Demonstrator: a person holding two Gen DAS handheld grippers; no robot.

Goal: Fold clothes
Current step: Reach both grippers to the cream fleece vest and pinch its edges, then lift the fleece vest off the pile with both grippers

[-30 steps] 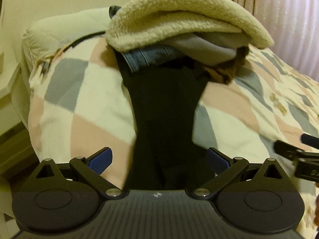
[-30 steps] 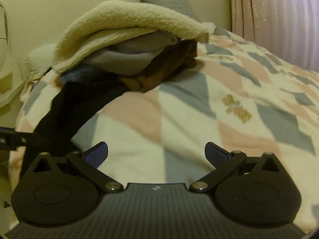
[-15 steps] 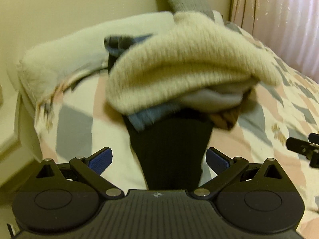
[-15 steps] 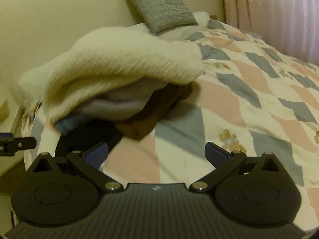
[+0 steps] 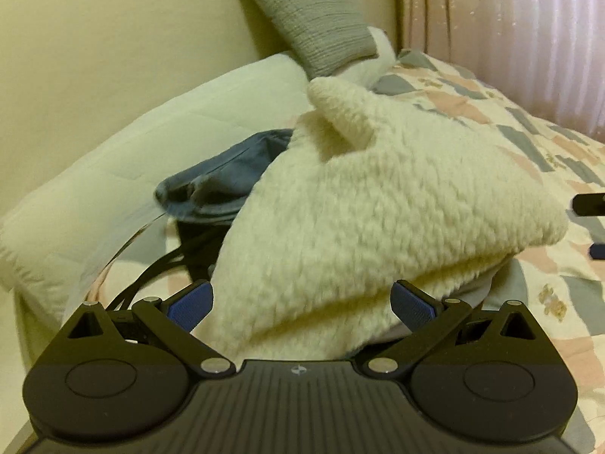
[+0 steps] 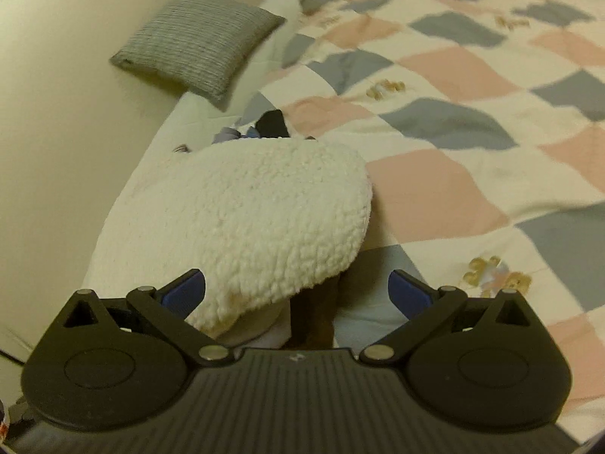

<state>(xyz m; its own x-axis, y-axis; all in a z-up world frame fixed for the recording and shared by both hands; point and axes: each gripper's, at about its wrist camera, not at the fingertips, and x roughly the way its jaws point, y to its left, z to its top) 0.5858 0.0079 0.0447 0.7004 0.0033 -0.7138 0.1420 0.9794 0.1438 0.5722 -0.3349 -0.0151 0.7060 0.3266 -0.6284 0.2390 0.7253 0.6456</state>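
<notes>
Your left gripper (image 5: 300, 304) has its fingers (image 5: 191, 302) spread wide, grasping nothing; the cream fleece garment (image 5: 378, 219) fills the gap between them without visible contact. Your right gripper (image 6: 297, 291) is likewise released, fingers (image 6: 410, 293) apart, with the fleece's lower edge between them.

The clothes sit as one pile near the head of the bed. The fleece lies on top, draped over the rest. In the left wrist view, a blue denim piece (image 5: 223, 178) sticks out from under it on the left, with dark fabric (image 5: 196, 249) below that. In the right wrist view, a brown garment (image 6: 314, 317) and a pale grey layer (image 6: 264, 329) show beneath the fleece edge.

The pile rests on a patchwork quilt (image 6: 472, 121) of pink, grey-blue and cream. A white pillow (image 5: 143, 159) lies behind it; a grey striped cushion (image 6: 196, 43) leans against the wall. Curtains (image 5: 510, 30) hang at the far side.
</notes>
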